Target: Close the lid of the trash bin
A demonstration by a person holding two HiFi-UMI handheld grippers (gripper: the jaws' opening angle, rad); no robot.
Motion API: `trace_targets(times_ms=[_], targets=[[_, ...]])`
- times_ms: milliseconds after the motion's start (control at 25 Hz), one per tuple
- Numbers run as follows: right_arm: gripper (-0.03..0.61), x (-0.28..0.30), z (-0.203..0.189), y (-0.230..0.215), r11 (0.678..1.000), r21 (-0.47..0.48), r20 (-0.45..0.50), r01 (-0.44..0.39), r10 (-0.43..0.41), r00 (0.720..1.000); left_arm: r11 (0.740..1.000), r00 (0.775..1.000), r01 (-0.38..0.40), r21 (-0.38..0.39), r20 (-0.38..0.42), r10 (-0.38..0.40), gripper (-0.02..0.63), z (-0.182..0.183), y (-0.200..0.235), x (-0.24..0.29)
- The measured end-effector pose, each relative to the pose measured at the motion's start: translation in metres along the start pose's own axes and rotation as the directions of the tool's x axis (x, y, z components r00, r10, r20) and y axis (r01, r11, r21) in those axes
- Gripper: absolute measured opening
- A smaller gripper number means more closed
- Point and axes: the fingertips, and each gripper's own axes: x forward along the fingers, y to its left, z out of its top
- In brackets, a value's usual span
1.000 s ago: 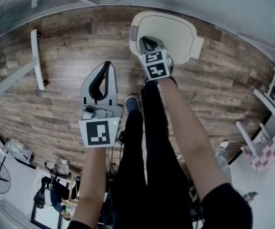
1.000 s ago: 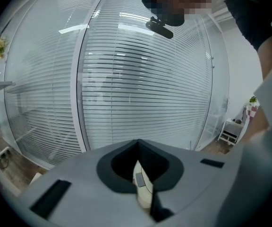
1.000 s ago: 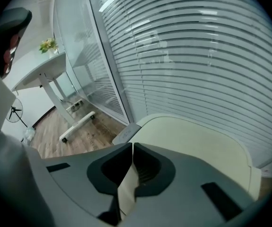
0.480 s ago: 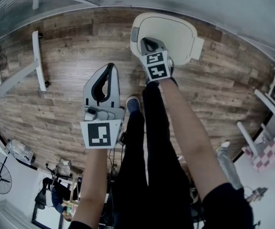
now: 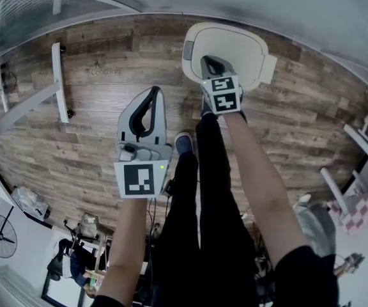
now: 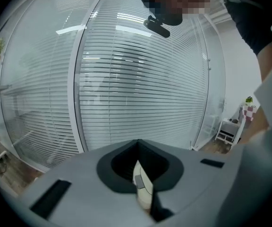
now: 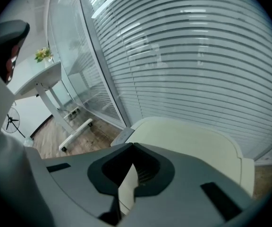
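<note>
Against the blind-covered glass wall (image 7: 197, 56), on the wooden floor (image 5: 88, 126), stands the trash bin (image 5: 268, 68). Its cream lid (image 5: 235, 43) lies flat and seems to be down already. The right gripper (image 5: 213, 62), clenched with nothing between its jaws, hangs over the lid's near edge; whether it touches I cannot tell. The left gripper (image 5: 153, 92), likewise clenched and empty, hovers over bare floor, well apart from the bin. The main risk, I judge, is a hard downward push that skids the bin across the smooth boards or tips it toward the glass. A smaller one is the closed tip slipping onto the grey button (image 5: 188, 48) at the rim and popping the lid up.
</note>
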Motion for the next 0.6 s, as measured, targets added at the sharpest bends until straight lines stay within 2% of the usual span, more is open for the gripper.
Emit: trace_targets(times_ms=[160,280,480,600], targets=[[0.006,-0.039,0.022,-0.014,0.999,0.024,0.136,0.031,-0.034,0.990,1.000,1.000,0.000,-0.008,0.009,0.000,0.008,0.005,-0.001,-0.003],[0.005,-0.076,0.041,-0.010,0.999,-0.009,0.222,0.047,-0.044,0.974,1.000,1.000,-0.001,-0.012,0.018,0.001,0.007,0.011,-0.002,-0.008],[0.005,-0.143,0.080,0.000,0.997,-0.035,0.370,0.071,-0.053,0.927,1.000,0.999,0.024,0.003,0.039,-0.025,0.007,0.022,-0.008,-0.014],[0.005,-0.172,0.094,0.000,0.996,-0.031,0.412,0.081,-0.061,0.909,1.000,0.999,0.028,0.009,0.040,-0.028,0.008,0.029,-0.011,-0.017]])
